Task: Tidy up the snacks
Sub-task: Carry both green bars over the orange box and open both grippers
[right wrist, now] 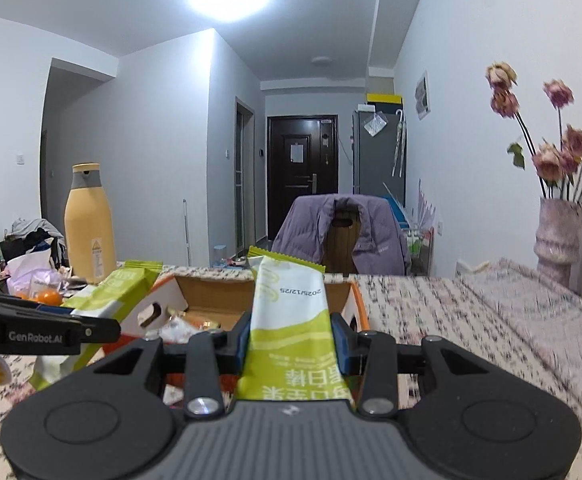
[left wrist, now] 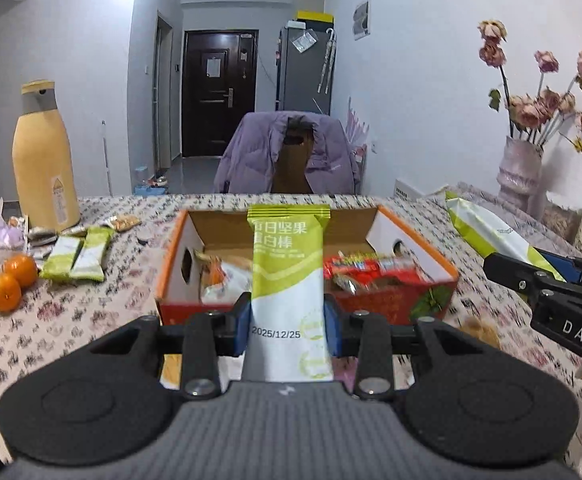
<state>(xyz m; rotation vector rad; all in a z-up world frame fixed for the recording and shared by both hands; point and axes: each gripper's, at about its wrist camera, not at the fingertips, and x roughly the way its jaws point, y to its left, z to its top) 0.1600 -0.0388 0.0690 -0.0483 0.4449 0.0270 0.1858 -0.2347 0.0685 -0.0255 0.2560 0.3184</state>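
Observation:
My left gripper (left wrist: 288,320) is shut on a green and white snack bar (left wrist: 287,264) that stands upright, just in front of an open orange-rimmed cardboard box (left wrist: 411,232) holding several snacks. At the right edge of the left wrist view my right gripper (left wrist: 547,272) is shut on a second green and white bar (left wrist: 487,228), to the right of the box. From the right wrist camera, the right gripper (right wrist: 291,344) clamps that bar (right wrist: 287,304) with its print upside down, the box (right wrist: 215,296) behind it. The left gripper (right wrist: 103,330) and its bar (right wrist: 107,300) show at the left.
On the patterned tablecloth (left wrist: 91,320), two more green bars (left wrist: 79,258), small wrapped snacks (left wrist: 123,222) and three oranges (left wrist: 3,284) lie left of the box. A tall yellow bottle (left wrist: 43,160) stands behind them. A vase of dried roses (left wrist: 519,176) stands at the right; a chair with a purple jacket (left wrist: 287,160) faces the table's far side.

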